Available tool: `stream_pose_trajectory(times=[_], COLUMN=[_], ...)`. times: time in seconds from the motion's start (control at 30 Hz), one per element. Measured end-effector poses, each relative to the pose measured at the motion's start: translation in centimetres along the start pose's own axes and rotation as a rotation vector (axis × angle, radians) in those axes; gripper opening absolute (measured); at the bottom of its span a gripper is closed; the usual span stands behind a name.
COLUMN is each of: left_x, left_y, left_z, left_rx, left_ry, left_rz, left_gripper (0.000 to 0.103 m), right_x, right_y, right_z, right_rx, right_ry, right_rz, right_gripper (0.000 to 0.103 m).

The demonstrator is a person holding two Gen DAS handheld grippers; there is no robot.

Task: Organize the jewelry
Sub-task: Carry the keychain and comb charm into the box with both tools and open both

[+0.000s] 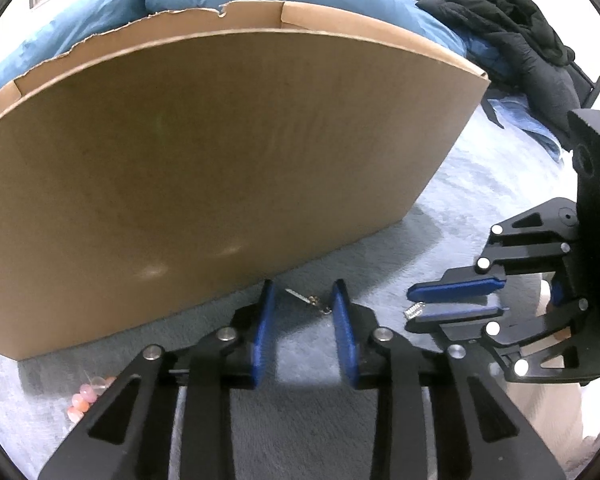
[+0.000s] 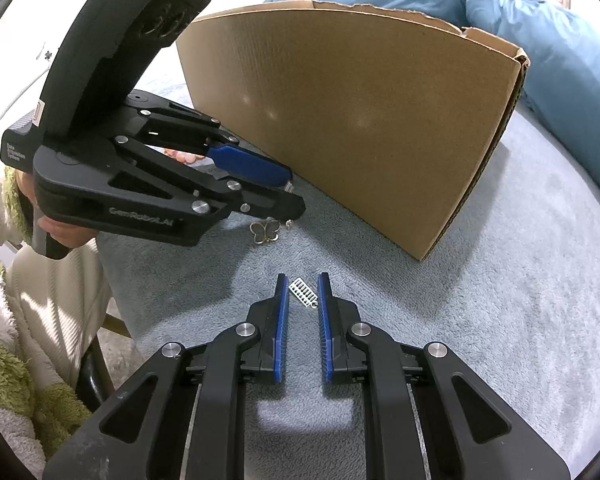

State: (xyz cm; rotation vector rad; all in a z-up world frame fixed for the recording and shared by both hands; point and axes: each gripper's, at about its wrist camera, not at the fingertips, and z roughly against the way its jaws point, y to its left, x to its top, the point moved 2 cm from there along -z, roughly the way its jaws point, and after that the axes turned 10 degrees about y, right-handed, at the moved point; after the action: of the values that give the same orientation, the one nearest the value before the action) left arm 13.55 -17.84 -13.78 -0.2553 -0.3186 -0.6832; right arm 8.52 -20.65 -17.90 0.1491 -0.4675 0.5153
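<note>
Between the right gripper's blue pads, a small silver comb-shaped charm is pinched at the tips. From that charm, a butterfly pendant lies on the grey carpet at about eleven o'clock, just under the left gripper. Its jaws stand spread around a small silver piece without pressing it. At twelve o'clock stands a cardboard box. Pink beads lie at the left gripper's eight o'clock.

Plain brown cardboard box; grey-blue fuzzy blanket; silver butterfly charm; pink beads; black left gripper, blue pads.
</note>
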Motion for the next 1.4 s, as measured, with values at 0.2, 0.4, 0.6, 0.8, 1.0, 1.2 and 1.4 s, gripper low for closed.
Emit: stream_pose_trajectory(times=[0.2,0.4,0.6,0.8,1.0,1.2,1.4], left_x=[-0.2,-0.9,-1.8,-2.2,-2.2,-1.3,1.3], left_y=[0.7,1.0,0.8,0.1,-1.1,-1.0,-0.5], left_z=[0.5,1.9,4.2,8.0,12.4,17.3,19.3], left_rx=[0.01,0.014,0.021,0.038,0.07,0.099,0.138], left_ry=[-0.017,-0.046,-0.084,-0.154,-0.244,-0.346,-0.411], left_rz=[0.002,-0.008,-0.019,-0.045,-0.088,-0.107,-0.105], left_gripper=[0.001,0.001,0.001,0.001,0.001,0.001,0.001], right_x=[0.1,0.1,0.1,0.3,0.8,2.3,5.0], right_y=[0.1,0.4,1.1,1.7,2.5,2.2,0.8], right_z=[0.2,0.8,2.3,4.8,8.1,12.1,14.5], right_rx=[-0.006,-0.017,-0.046,-0.087,-0.133,-0.148,-0.154], right_ry=[-0.007,-0.017,-0.034,-0.076,-0.15,-0.278,-0.402], right_rz=[0.003,0.0,0.003,-0.005,-0.009,-0.029,-0.058], right_gripper=[0.013,0.012,0.012,0.012,0.012,0.012,0.012])
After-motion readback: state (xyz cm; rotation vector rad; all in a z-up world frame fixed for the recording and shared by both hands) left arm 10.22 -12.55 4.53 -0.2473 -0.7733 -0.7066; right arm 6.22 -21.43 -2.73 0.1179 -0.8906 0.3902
